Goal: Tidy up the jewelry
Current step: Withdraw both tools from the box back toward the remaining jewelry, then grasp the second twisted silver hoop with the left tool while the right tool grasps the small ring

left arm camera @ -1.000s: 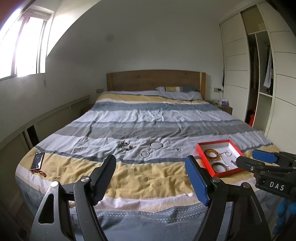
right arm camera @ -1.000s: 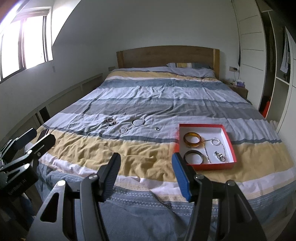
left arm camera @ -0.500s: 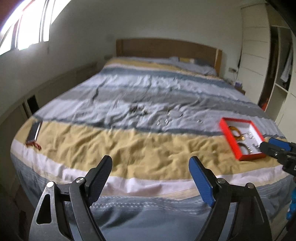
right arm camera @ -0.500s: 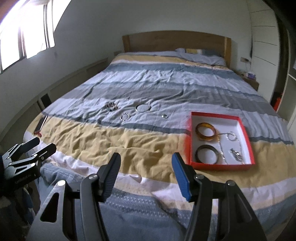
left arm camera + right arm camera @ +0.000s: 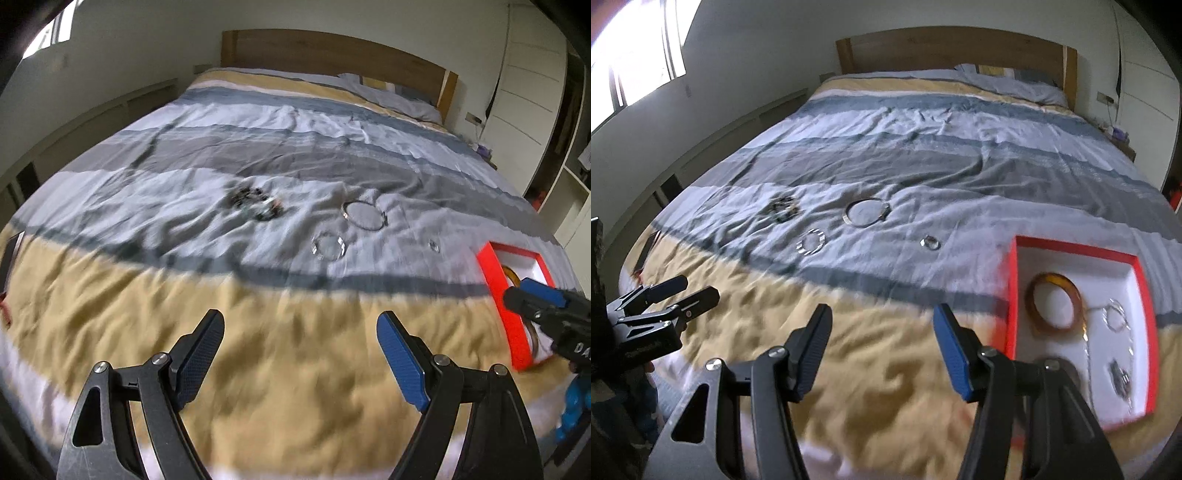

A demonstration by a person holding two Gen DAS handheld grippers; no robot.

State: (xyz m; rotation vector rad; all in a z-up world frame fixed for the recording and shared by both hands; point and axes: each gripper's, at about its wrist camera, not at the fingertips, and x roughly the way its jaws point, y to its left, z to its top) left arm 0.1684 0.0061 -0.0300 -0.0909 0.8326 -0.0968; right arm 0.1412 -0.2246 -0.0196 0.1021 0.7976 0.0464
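striped bed, both grippers' jaws wide and empty, dark bangle only in right view

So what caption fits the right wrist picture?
Open tongs over a striped bed, loose bracelets ahead, red jewelry box beside them.

Left tool and right tool, both agape, angled downward.

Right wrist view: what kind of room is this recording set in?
A bedroom, most likely in a home: a bed with a striped duvet, a wooden headboard, pillows and a built-in wardrobe alongside.
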